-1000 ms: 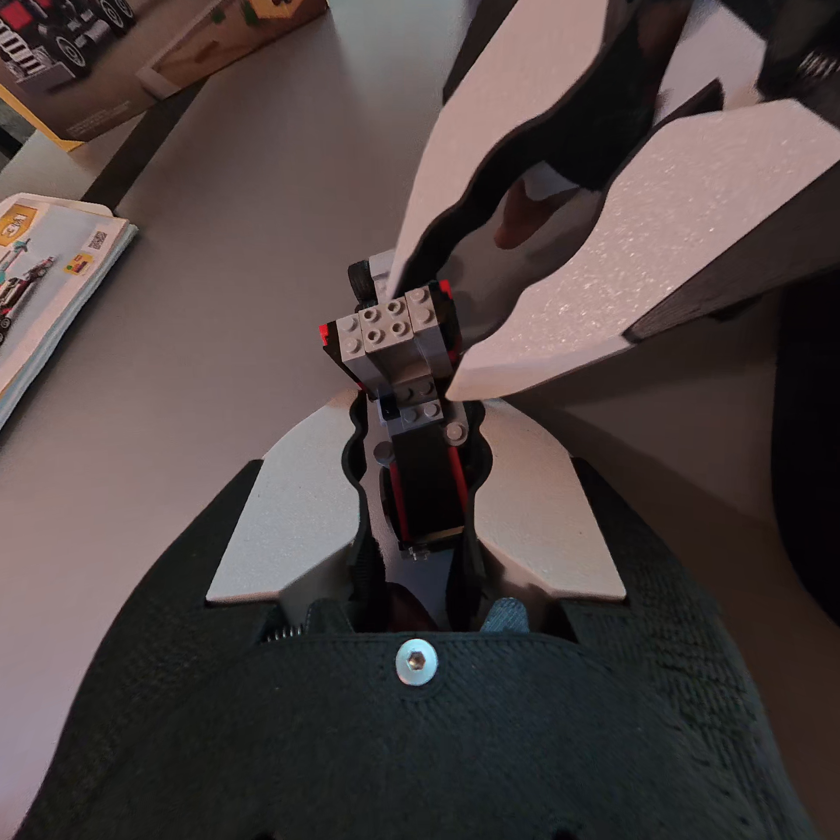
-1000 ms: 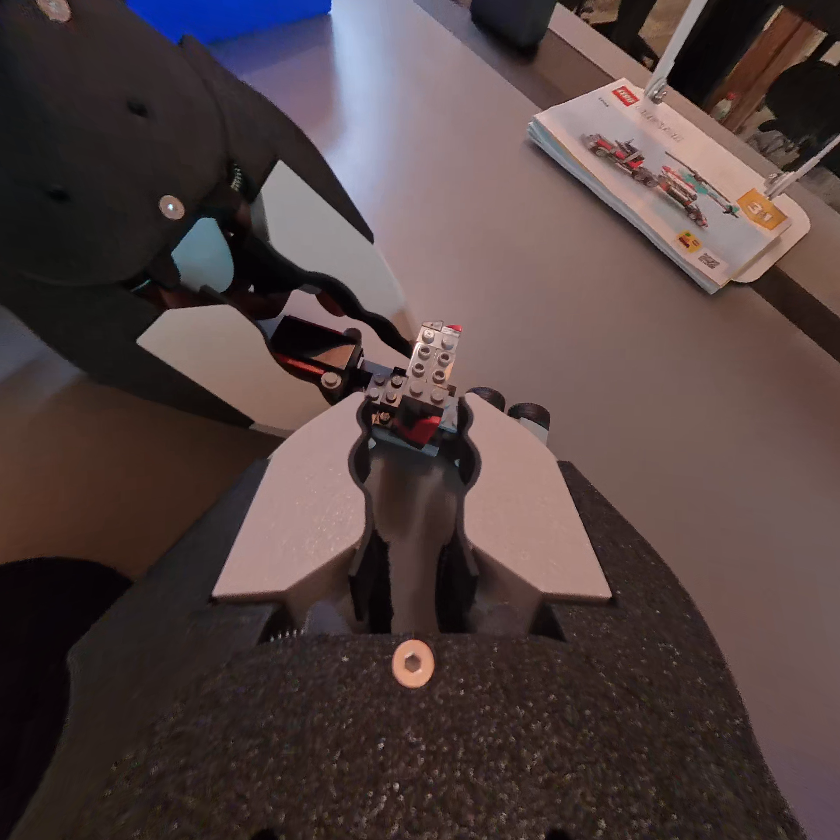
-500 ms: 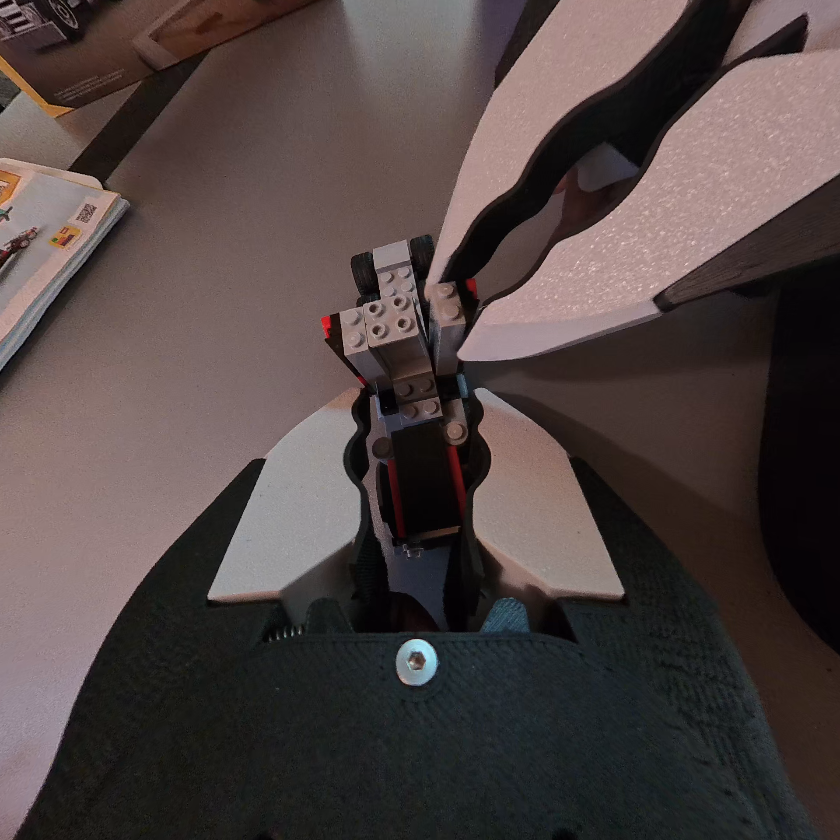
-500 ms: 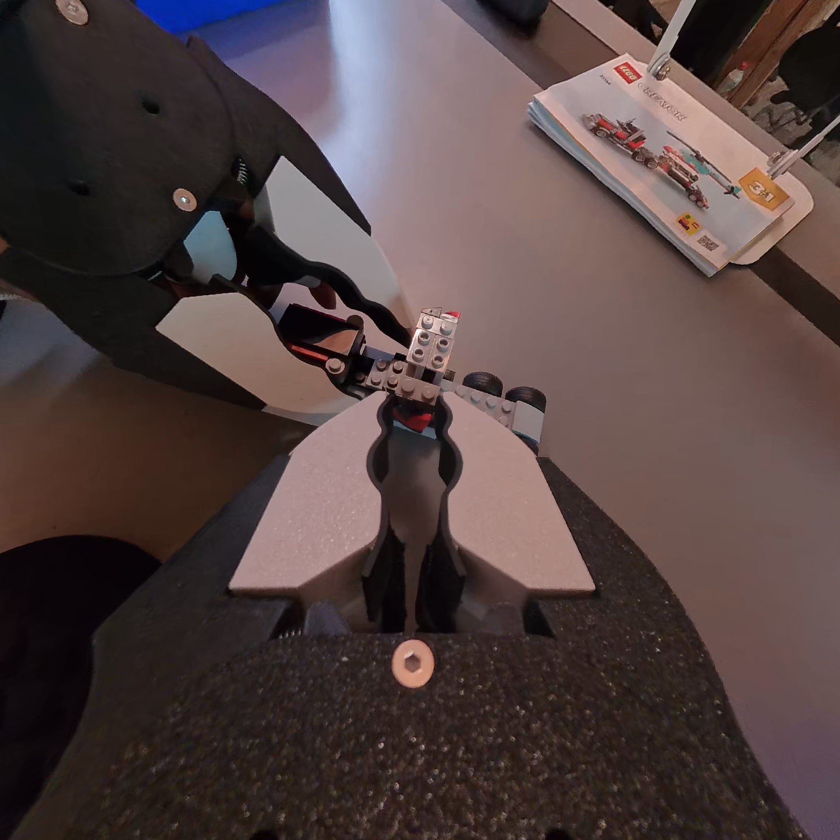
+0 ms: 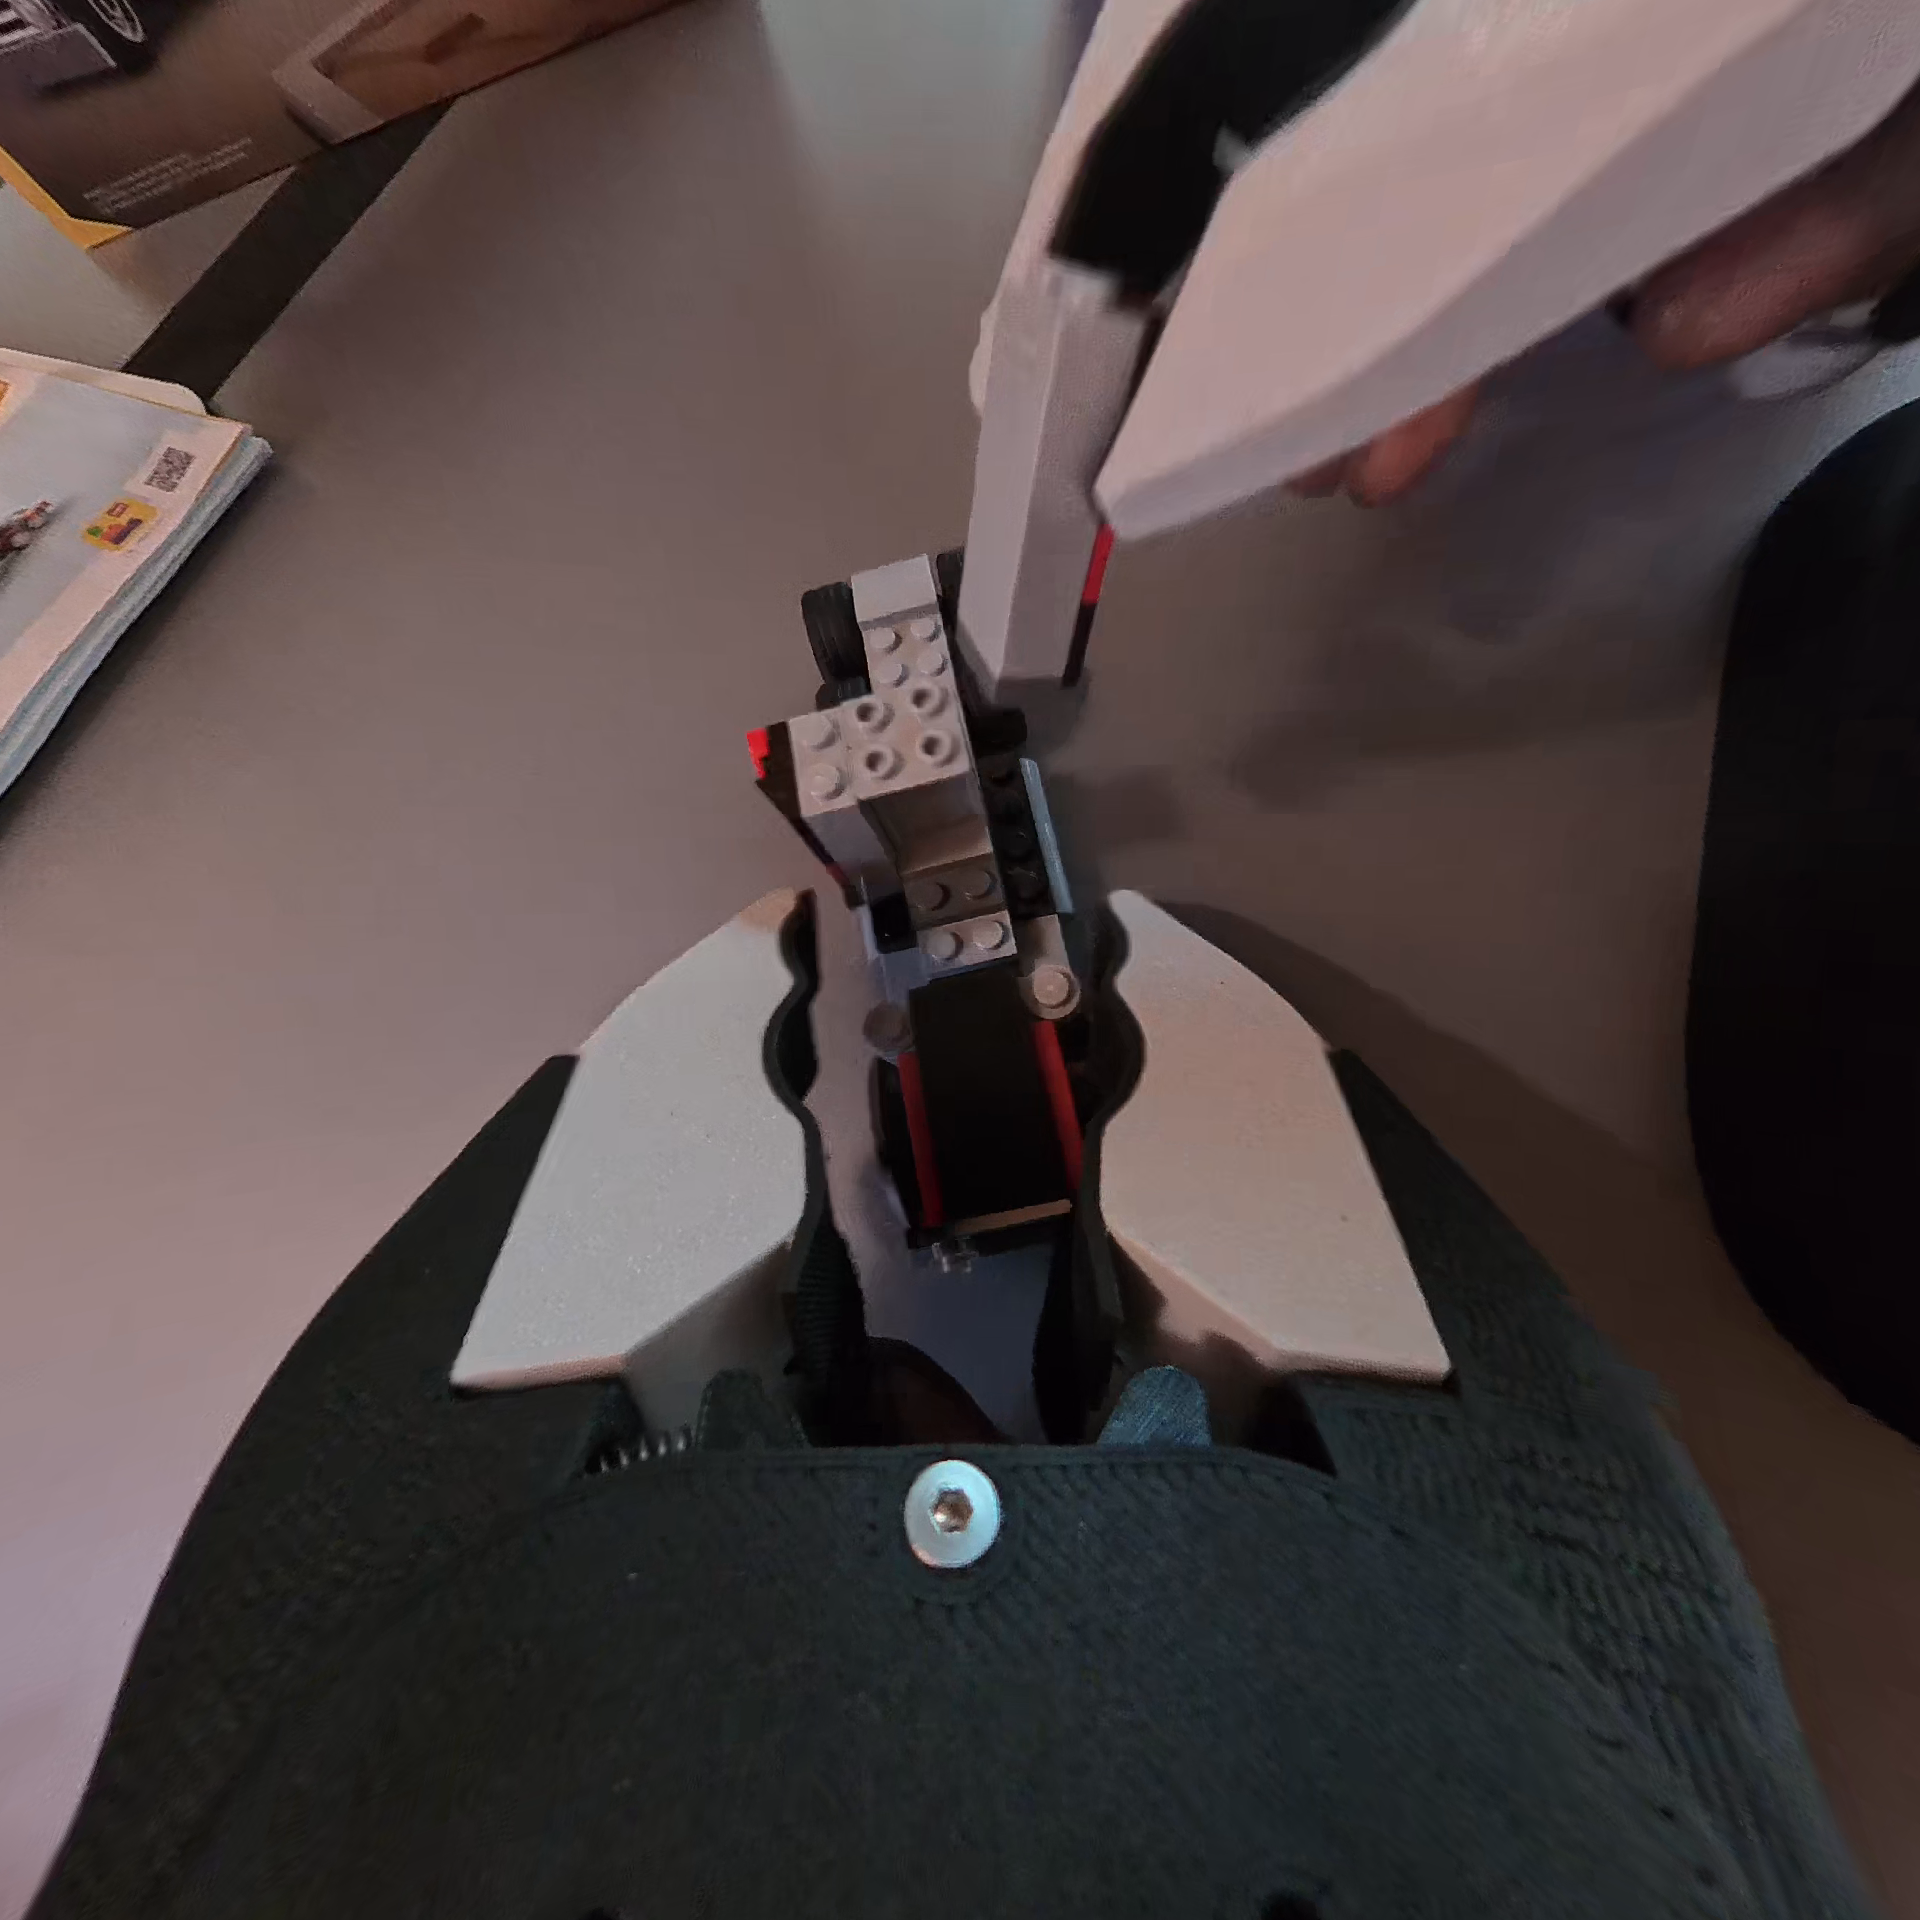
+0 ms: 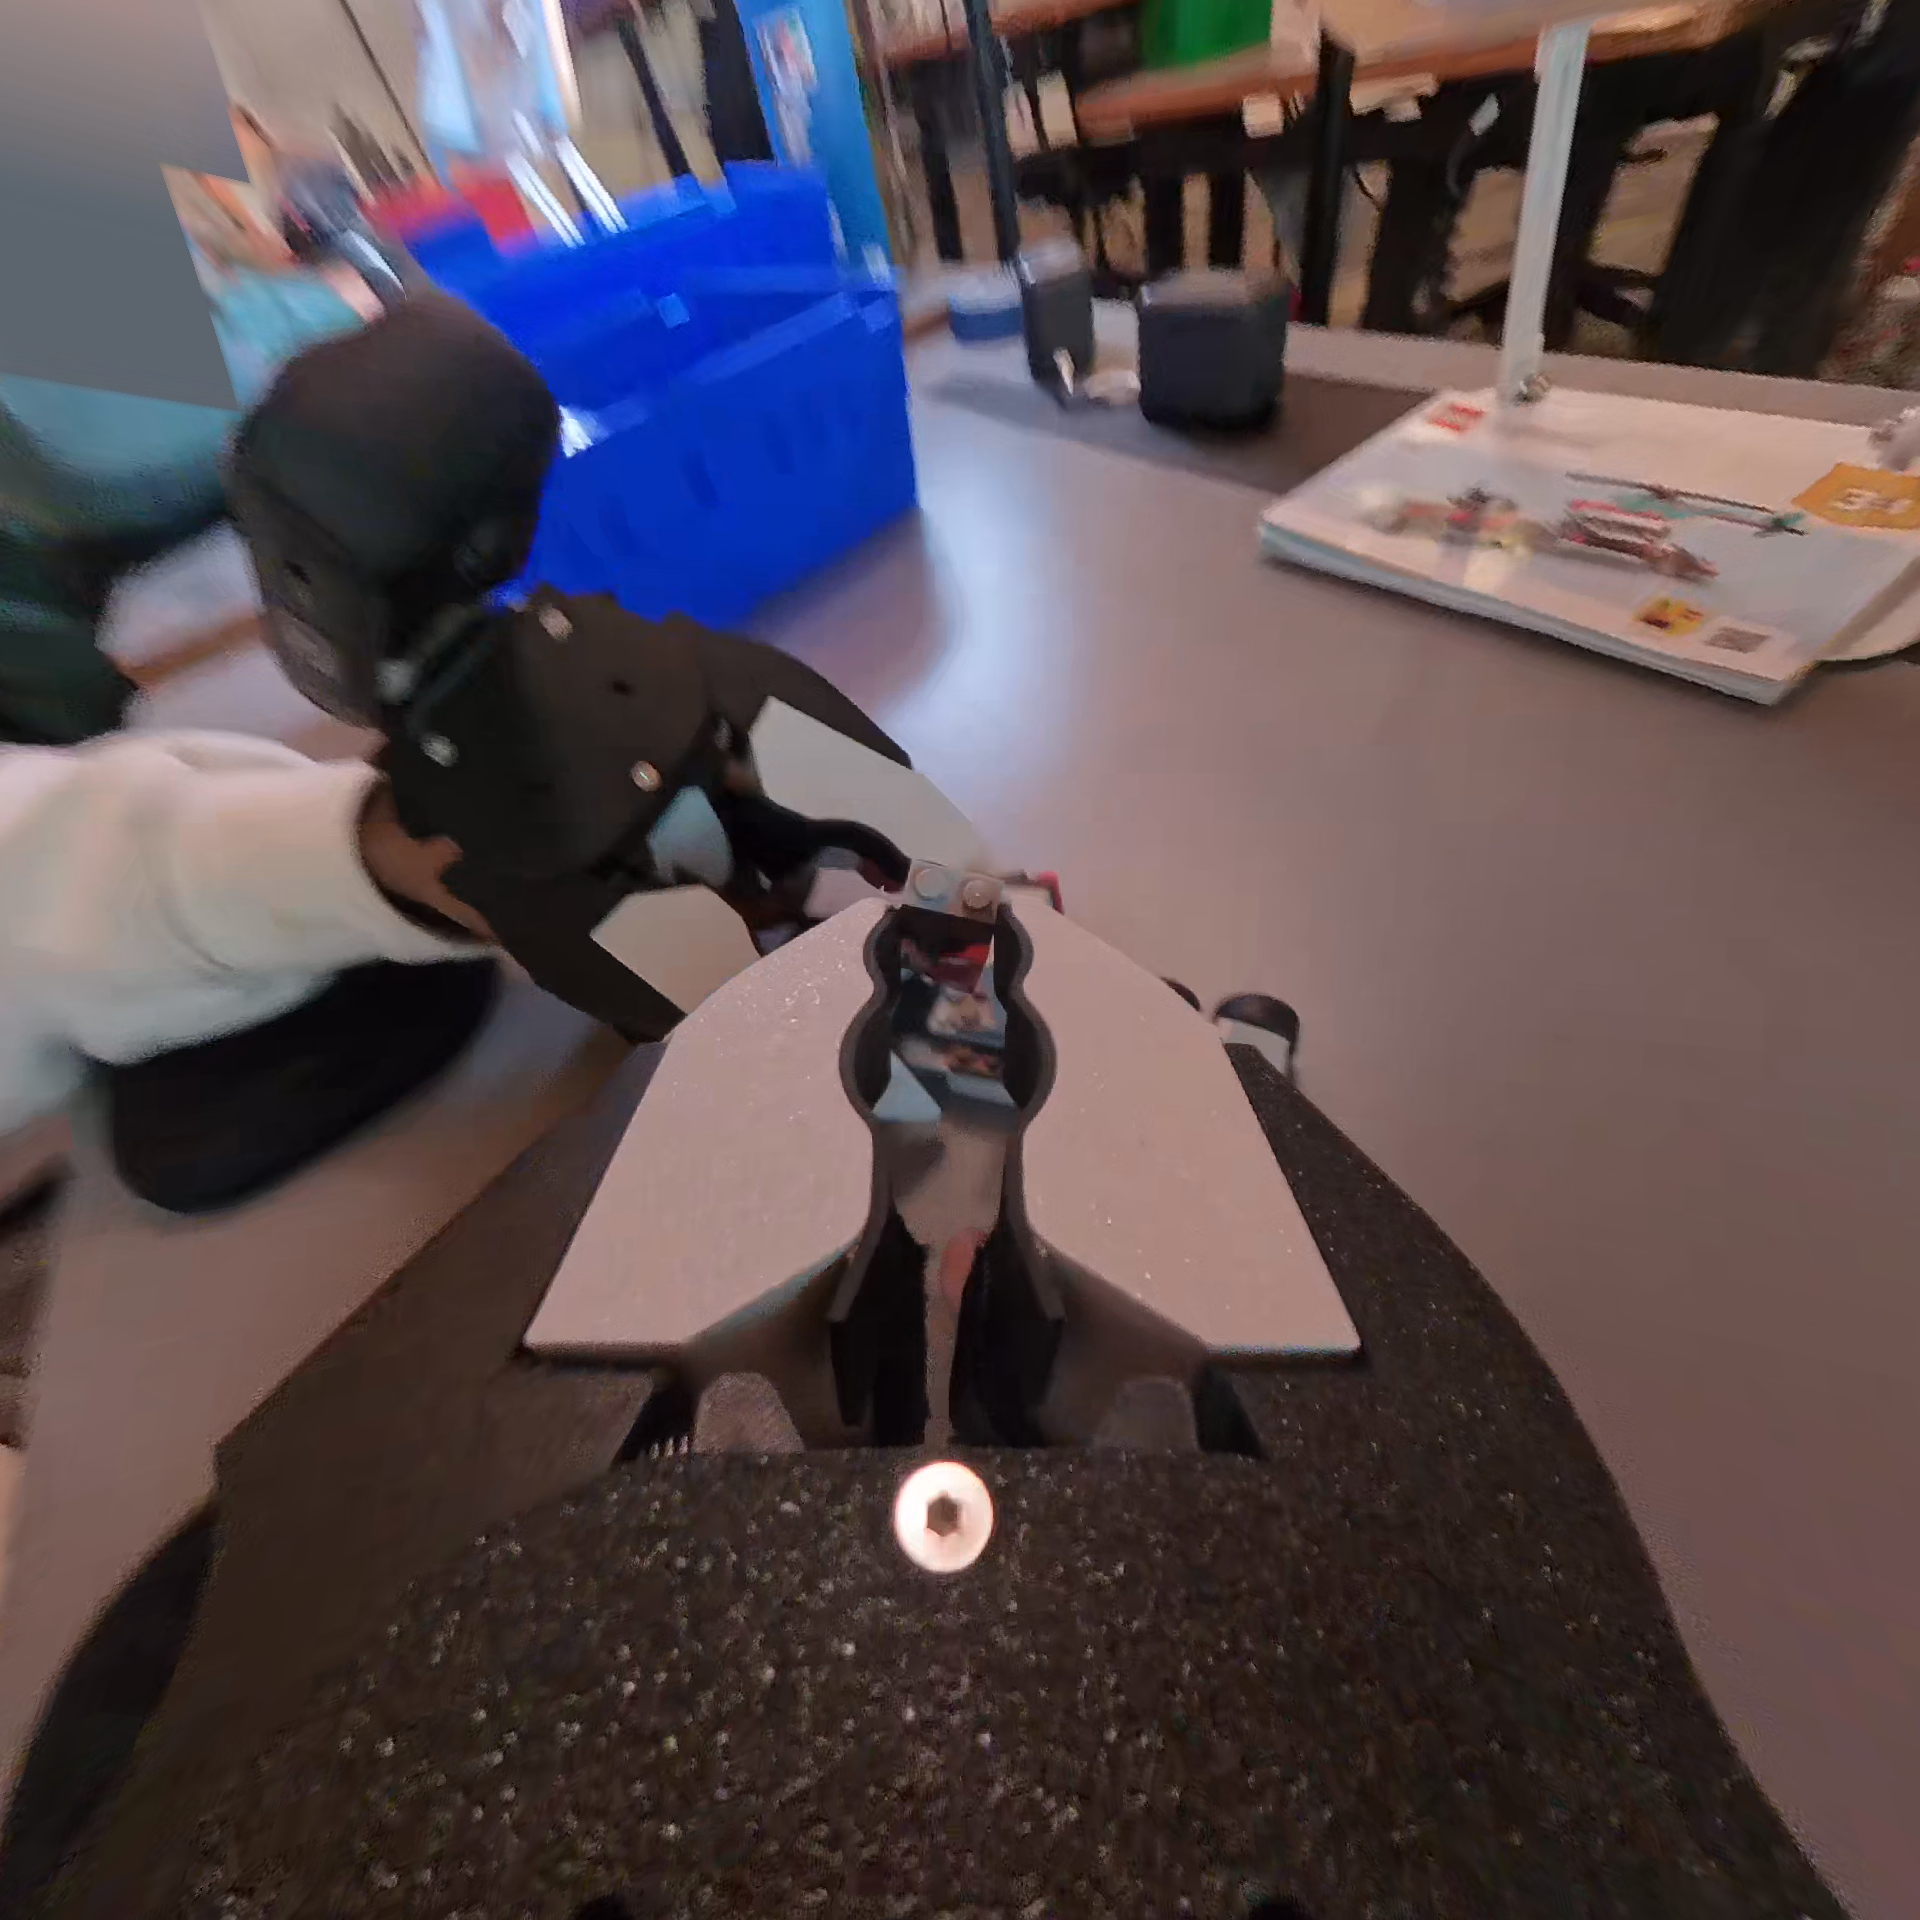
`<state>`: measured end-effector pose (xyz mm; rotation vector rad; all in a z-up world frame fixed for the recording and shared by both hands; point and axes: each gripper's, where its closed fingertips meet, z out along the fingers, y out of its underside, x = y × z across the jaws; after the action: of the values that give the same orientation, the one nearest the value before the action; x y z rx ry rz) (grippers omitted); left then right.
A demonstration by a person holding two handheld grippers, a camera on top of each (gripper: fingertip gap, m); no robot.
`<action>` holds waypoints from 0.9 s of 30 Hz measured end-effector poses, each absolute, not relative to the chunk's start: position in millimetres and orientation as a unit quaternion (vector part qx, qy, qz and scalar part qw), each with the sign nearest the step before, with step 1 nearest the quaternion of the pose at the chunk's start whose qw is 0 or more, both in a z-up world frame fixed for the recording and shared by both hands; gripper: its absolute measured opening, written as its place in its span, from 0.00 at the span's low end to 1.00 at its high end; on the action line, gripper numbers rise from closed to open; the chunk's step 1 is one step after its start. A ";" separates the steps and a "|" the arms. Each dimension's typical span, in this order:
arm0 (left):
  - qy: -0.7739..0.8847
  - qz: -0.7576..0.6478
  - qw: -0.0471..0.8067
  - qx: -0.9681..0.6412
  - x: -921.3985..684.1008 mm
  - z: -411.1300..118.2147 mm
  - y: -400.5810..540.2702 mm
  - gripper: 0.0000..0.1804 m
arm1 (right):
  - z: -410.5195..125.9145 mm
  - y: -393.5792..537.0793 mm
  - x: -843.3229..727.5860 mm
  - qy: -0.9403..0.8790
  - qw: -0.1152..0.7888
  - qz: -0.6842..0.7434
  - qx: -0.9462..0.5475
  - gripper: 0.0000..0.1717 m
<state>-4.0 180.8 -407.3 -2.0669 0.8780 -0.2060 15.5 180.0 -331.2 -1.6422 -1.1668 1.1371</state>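
Observation:
A brick truck model (image 5: pixel 894 769) in grey, black and red lies lengthwise between the fingers of my left gripper (image 5: pixel 958 909). The jaws stand wide, with a clear gap between the left pad (image 5: pixel 790 997) and the model, so the left gripper is open. My right gripper (image 6: pixel 948 920) is shut on a small grey brick piece (image 6: pixel 951 889) with red and black under it. In the left wrist view the right gripper (image 5: pixel 1029 665) stands tip-down just behind the model, with the piece's red edge (image 5: pixel 1099 571) showing. The model's wheels (image 6: pixel 1257 1013) show beside the right finger.
The grey table (image 5: pixel 468 727) carries an instruction booklet (image 6: pixel 1590 540), also seen in the left wrist view (image 5: pixel 94 520). A cardboard box (image 5: pixel 156 104) lies at the far left. A blue crate (image 6: pixel 707 416) stands behind. A person's white sleeve (image 6: pixel 177 883) reaches in. Left tips to right tips: about 8 cm.
My left jaws have opened wider and let go of the model. My right gripper, which shut on the grey piece, has tilted upright and pulled it off the model's right side.

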 end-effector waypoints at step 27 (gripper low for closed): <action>0.302 -0.439 0.605 -0.592 11.5 -273.1 131.1 0.09 | -257.0 138.6 11.2 -0.430 0.501 0.613 -0.434 0.16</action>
<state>11.5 131.1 -273.1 -1.3691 0.6978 -1.0161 11.2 138.6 -257.0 -1.0491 -1.0381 1.4812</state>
